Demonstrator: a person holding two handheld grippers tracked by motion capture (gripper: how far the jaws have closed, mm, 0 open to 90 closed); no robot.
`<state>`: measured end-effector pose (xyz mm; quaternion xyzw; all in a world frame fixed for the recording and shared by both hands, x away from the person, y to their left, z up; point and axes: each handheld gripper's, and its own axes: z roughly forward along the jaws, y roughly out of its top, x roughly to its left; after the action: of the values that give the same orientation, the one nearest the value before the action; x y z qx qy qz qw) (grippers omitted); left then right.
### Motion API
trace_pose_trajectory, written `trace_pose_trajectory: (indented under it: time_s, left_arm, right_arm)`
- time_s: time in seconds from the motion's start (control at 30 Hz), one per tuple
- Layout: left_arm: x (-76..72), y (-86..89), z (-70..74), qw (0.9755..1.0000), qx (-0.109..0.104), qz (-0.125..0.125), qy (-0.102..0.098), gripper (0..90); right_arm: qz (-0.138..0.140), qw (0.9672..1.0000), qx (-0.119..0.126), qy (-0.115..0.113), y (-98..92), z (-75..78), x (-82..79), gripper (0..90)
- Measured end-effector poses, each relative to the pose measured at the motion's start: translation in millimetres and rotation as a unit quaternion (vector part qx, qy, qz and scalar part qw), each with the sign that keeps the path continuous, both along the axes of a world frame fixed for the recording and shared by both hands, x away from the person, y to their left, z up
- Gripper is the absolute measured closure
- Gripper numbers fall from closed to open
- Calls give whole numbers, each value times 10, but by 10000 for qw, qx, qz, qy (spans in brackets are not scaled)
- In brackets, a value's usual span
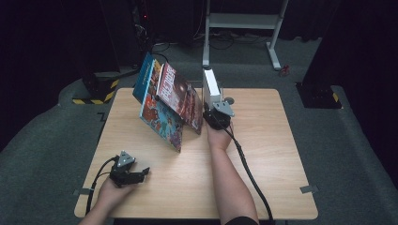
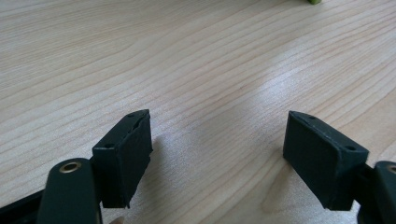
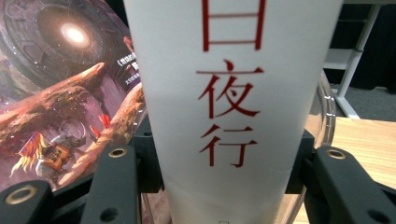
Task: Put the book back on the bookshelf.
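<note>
A white book (image 1: 211, 86) with red characters down its spine (image 3: 229, 93) stands upright at the back middle of the table. My right gripper (image 1: 212, 105) reaches it from the near side, and the spine spans the whole gap between the jaws (image 3: 229, 161), both pads against its covers. To its left, several colourful books (image 1: 173, 101) lean over against each other; the nearest cover shows a dark fantasy scene (image 3: 60, 93). My left gripper (image 1: 143, 173) rests low at the table's front left, its jaws (image 2: 217, 140) wide apart over bare wood.
The wooden table (image 1: 263, 154) has bare room on its right half and along the front. A clear rounded plate (image 3: 327, 116) stands just behind the white book. A white desk frame (image 1: 244, 23) stands on the floor beyond the table.
</note>
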<state>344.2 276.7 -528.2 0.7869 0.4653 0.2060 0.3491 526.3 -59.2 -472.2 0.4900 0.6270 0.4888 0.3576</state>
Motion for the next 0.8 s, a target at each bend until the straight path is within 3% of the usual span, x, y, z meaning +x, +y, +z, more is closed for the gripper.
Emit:
trace_pose_trajectory:
  time_s: [0.4,0.6,0.8]
  left_arm:
    - [0,0,0,10000,-2,1,-2,240]
    - [1,-1,0,10000,-2,2,-2,239]
    - [1,-3,0,10000,-3,3,-3,239]
  right_arm:
    - [104,9999,41,44,-25,39,-112,416]
    - [99,9997,150,138,-103,-40,-218,410]
    - [111,9996,93,237,-149,-121,-263,419]
